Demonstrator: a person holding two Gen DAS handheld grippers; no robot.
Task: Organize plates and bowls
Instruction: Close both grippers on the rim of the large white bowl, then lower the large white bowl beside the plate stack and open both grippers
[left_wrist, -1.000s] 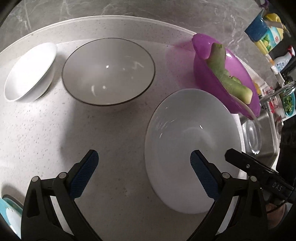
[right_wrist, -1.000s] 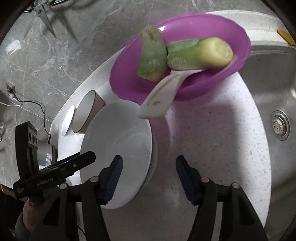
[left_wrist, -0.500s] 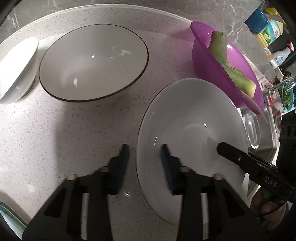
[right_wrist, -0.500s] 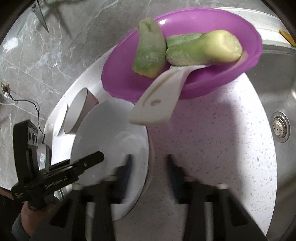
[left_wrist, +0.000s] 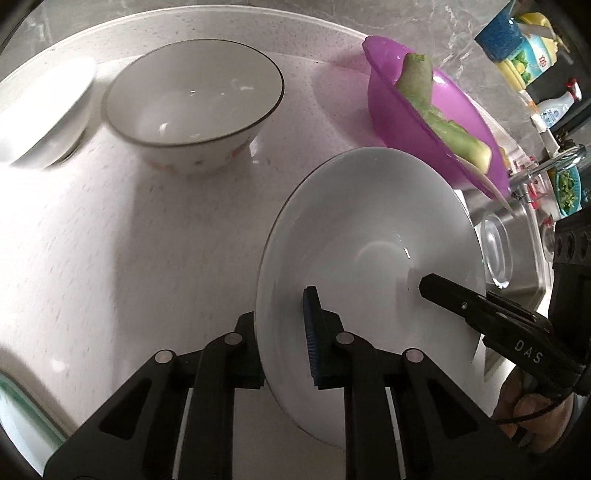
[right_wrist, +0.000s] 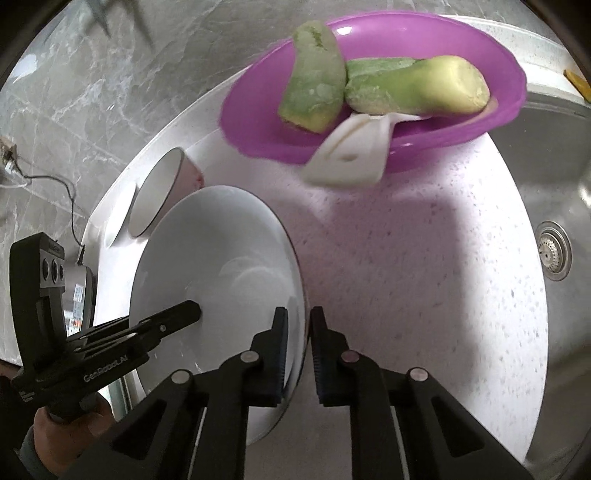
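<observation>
Both pairs of tongs, wide open a second ago, are now clamped on opposite edges of the wide, shallow white ceramic plate (left_wrist: 369, 236). The left gripper (left_wrist: 284, 343) pinches the rim at 7 o'clock of the left wrist view, one finger under the plate and the blue pad (left_wrist: 312, 332) on top; the right gripper (right_wrist: 297, 350) bites the rim at 6 o'clock of its own view. The plate looks tipped, seemingly just coming off the surface, so the grasp appears made and the carry to a stack is what remains.

It sits near the middle of a pale speckled stone countertop (left_wrist: 129, 240). At 11 o'clock stands a white bowl with a dark rim (left_wrist: 192, 107); at 10 o'clock, a smaller white dish (left_wrist: 44, 110). At 1 o'clock a purple plastic bowl (left_wrist: 424, 125) holds peeled green vegetable pieces (right_wrist: 369, 88) and a white spoon (right_wrist: 351, 155). A steel sink (right_wrist: 554, 184) lies at 3 o'clock of the right view, and grey marbled wall (right_wrist: 92, 92) backs the counter.
</observation>
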